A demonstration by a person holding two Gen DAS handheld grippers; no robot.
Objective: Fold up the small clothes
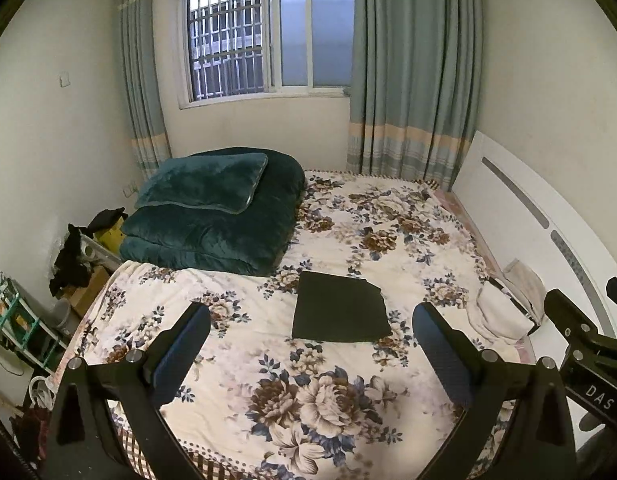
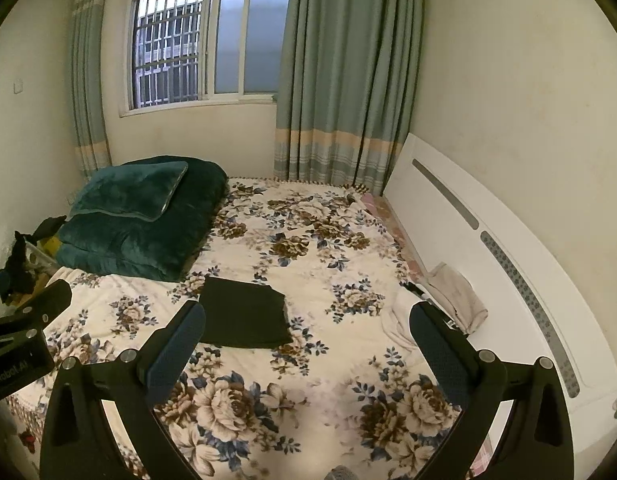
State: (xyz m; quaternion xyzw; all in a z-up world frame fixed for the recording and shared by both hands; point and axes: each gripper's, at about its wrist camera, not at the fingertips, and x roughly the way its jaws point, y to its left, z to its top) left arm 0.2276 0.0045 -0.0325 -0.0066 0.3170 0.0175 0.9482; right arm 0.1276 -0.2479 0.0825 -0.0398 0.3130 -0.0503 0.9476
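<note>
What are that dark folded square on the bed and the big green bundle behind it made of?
The dark folded garment looks like a thin, matte knit or cotton: it lies flat with crisp edges and no shine. The green quilt, with its pillow on top, looks like plush velvet or fleece: thick, soft folds with a sheen. Both are guesses from looks alone.

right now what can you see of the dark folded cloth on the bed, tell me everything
The dark folded cloth is a flat, roughly square piece, black or very dark green, matte like a soft knit. It looks neatly folded, with layered edges showing at its right side. It lies flat on the floral bedspread, near the middle of the bed, apart from the green quilt. Neither gripper touches it.
</note>
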